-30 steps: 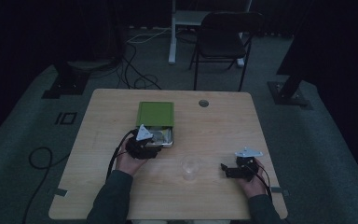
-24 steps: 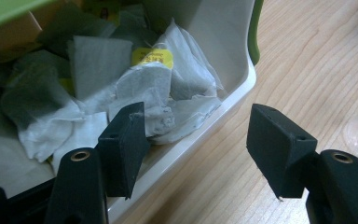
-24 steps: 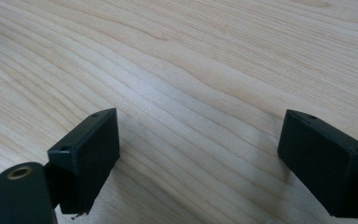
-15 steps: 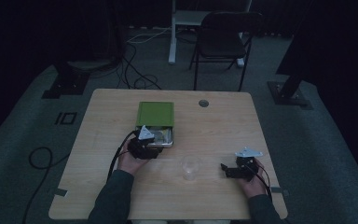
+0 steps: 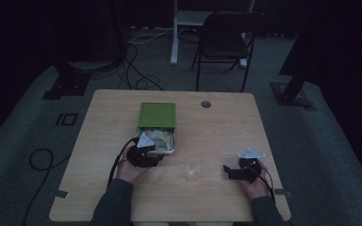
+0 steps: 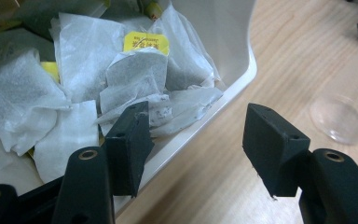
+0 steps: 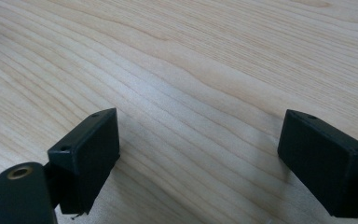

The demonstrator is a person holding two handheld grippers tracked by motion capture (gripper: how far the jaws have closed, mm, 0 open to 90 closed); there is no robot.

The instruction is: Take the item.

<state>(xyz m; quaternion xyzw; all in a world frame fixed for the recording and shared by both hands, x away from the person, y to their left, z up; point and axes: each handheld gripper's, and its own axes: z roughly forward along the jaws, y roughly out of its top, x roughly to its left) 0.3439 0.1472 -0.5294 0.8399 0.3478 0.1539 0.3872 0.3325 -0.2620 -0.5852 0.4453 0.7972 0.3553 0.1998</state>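
Note:
A metal tin (image 5: 170,151) with its green lid (image 5: 157,115) swung back sits mid-table and holds several white tea bags (image 6: 135,74), some with yellow tags. My left gripper (image 5: 147,155) hovers at the tin's near corner, open. In the left gripper view its jaws straddle the tin's rim (image 6: 223,93), one over the tea bags, one over the wood. A small clear glass cup (image 5: 192,170) stands to the right of it. My right gripper (image 5: 233,171) is open low over the bare tabletop (image 7: 205,70), at the right of the cup and apart from it.
The wooden table (image 5: 99,188) has a round cable hole (image 5: 206,104) near its far edge. A black chair (image 5: 226,42) stands behind the table, cables (image 5: 136,70) lie on the floor, and dark stand bases (image 5: 292,94) flank the table.

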